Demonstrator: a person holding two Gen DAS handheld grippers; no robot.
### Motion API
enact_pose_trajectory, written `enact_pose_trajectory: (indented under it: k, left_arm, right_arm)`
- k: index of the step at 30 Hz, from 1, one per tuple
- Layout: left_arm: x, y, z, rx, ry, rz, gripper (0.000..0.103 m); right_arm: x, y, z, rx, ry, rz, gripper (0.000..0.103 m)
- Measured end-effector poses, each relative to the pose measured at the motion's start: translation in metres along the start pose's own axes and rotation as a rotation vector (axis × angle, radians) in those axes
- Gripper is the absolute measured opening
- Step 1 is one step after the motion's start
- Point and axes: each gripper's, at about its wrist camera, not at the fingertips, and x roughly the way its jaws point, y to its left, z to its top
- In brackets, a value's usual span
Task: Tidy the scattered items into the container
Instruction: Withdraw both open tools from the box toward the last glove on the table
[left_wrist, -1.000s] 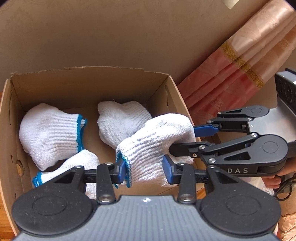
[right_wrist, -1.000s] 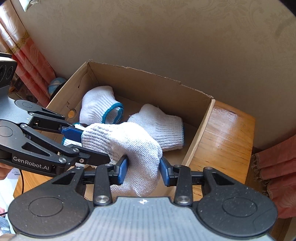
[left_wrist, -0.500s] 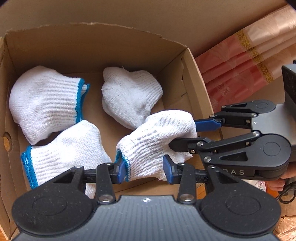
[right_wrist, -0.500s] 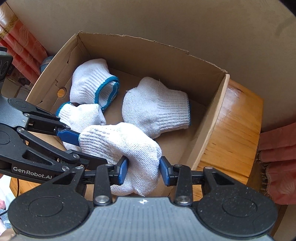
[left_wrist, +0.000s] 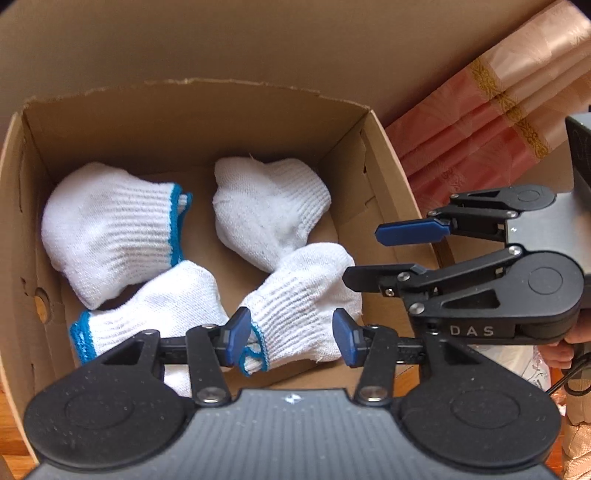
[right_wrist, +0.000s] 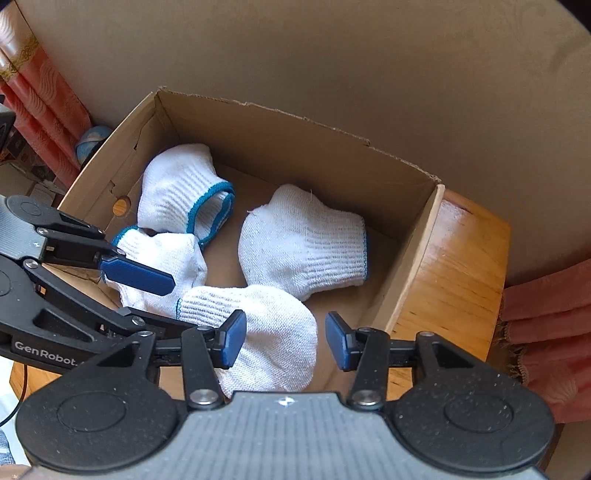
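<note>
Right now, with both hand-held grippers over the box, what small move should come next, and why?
Probably lift both away: the left hand-held gripper and the right hand-held gripper are open, and the glove between them already lies inside the cardboard box.

Support: a varnished wooden table, honey-coloured, glossy; its grain shows on the bare strip at the right
Directly on it: an open cardboard box; its right wall runs beside that bare strip
Also visible: a sliver of the wood at the box's lower left corner in the left wrist view
</note>
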Motion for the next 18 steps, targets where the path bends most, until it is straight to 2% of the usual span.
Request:
enact_pose_trajectory:
  k: [3, 6, 9, 13, 15, 18]
  left_arm:
    - [-0.010, -0.005, 0.000, 0.065, -0.049, 0.083, 0.057]
    - [-0.018, -0.006, -0.001, 0.112, -0.085, 0.159, 0.057]
    - [-0.021, 0.000, -0.002, 0.096, -0.093, 0.155, 0.057]
    - [-0.022, 0.007, -0.003, 0.078, -0.094, 0.154, 0.057]
    - [-0.024, 0.008, -0.004, 0.076, -0.116, 0.158, 0.057]
    - [-0.031, 0.008, -0.006, 0.089, -0.146, 0.187, 0.057]
  right_arm:
    - [0.007, -0.002, 0.005, 0.020, -0.017, -0.018, 0.048]
    - [0.015, -0.005, 0.011, 0.064, -0.030, 0.020, 0.047]
    - [0.026, -0.006, 0.015, 0.087, -0.019, 0.017, 0.047]
    - [0.032, 0.009, 0.016, 0.015, 0.049, -0.050, 0.049]
    - [0.033, 0.010, 0.019, 0.030, 0.056, -0.059, 0.049]
    - [0.032, 0.012, 0.026, 0.056, 0.021, -0.033, 0.049]
